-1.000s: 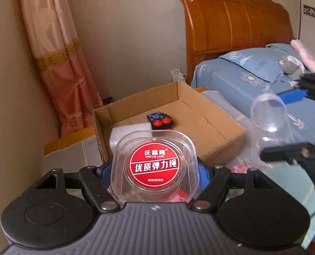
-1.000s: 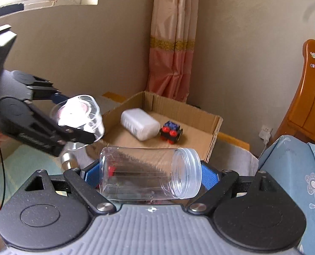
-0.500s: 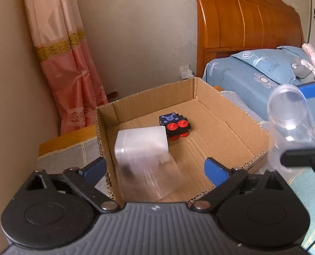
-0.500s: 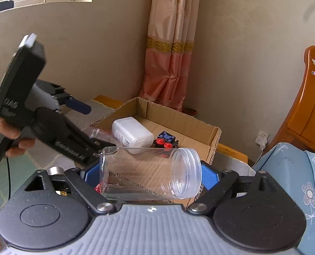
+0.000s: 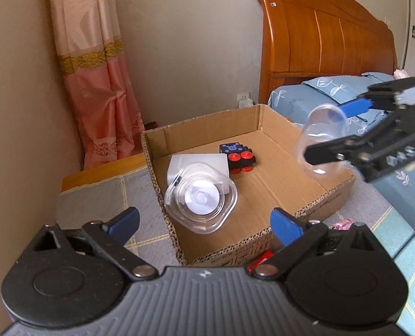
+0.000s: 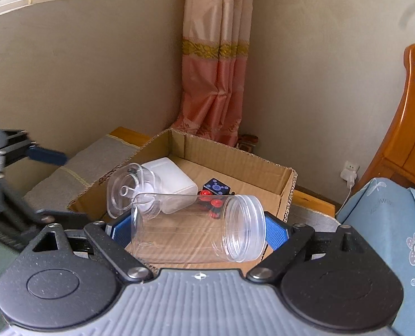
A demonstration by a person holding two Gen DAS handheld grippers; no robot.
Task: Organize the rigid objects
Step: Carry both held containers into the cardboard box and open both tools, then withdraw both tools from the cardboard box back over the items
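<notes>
A clear square lidded box (image 5: 201,201) lies tilted in the near left corner of the cardboard carton (image 5: 327,193), leaning on a white box (image 5: 199,162). Behind them sits a black toy block with red wheels (image 5: 238,154). My left gripper (image 5: 204,221) hovers at the carton's near edge, its jaws opening with nothing between them. My right gripper (image 6: 196,229) is shut on a clear plastic jar (image 6: 196,224) held sideways, open mouth to the right, above the carton (image 6: 235,159). In the left wrist view that jar (image 5: 319,128) hangs over the carton's right side.
The carton rests on a grey mat (image 5: 101,196) beside a wooden ledge (image 5: 103,170). A bed with blue bedding (image 5: 319,95) and a wooden headboard (image 5: 319,33) stands to the right. A pink curtain (image 5: 95,84) hangs behind. A small red item (image 5: 260,260) lies below the carton's front edge.
My left gripper opened and let go of the clear square box, which dropped into the carton against the white box. My right gripper carried the jar closer over the carton.
</notes>
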